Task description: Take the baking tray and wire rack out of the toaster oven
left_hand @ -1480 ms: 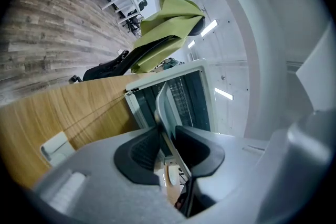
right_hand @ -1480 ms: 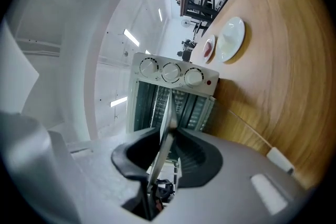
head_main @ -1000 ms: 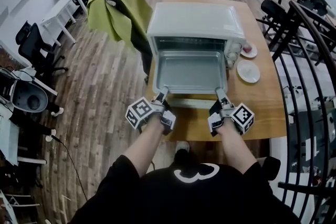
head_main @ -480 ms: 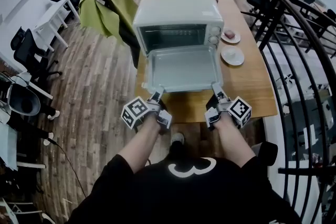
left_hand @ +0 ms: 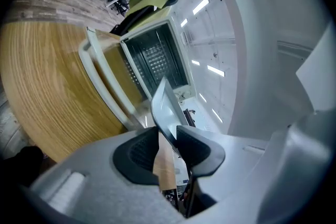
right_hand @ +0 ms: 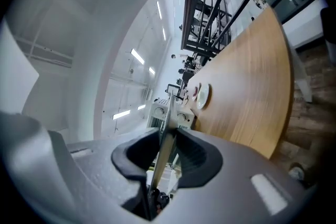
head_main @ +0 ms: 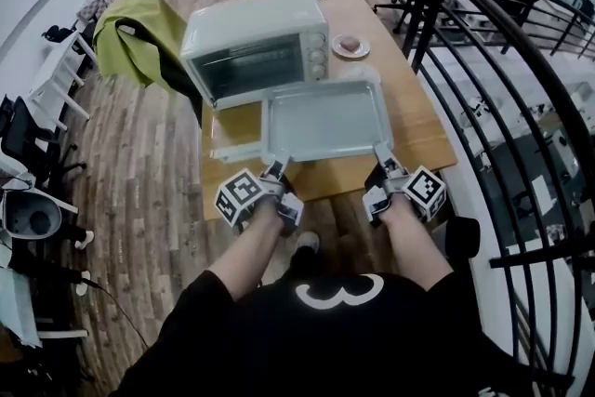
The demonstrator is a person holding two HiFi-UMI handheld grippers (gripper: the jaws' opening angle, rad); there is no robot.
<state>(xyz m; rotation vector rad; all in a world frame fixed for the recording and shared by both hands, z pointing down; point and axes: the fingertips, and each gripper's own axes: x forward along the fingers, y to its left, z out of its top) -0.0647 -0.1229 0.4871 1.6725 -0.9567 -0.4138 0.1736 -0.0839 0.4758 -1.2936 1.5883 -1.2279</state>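
Note:
A light grey baking tray (head_main: 325, 121) hangs level over the wooden table (head_main: 423, 139), in front of and to the right of the toaster oven (head_main: 256, 37). My left gripper (head_main: 276, 170) is shut on the tray's near left rim, and my right gripper (head_main: 383, 158) is shut on its near right rim. In the left gripper view the tray's edge (left_hand: 164, 107) runs between the pads of that gripper (left_hand: 166, 139). The right gripper view shows the thin rim (right_hand: 167, 128) pinched in its gripper (right_hand: 167, 147). The oven door (head_main: 234, 133) lies open. A wire grid (left_hand: 152, 57) shows inside the oven.
A small plate with food (head_main: 350, 45) sits right of the oven, and a second white plate (head_main: 361, 70) peeks out behind the tray. A black railing (head_main: 483, 60) runs along the table's right side. A green cloth (head_main: 130, 37) drapes a chair at left.
The tray has slid fully out of the oven and swung right over the table with both grippers on its near rim. The oven now sits to the tray's left.

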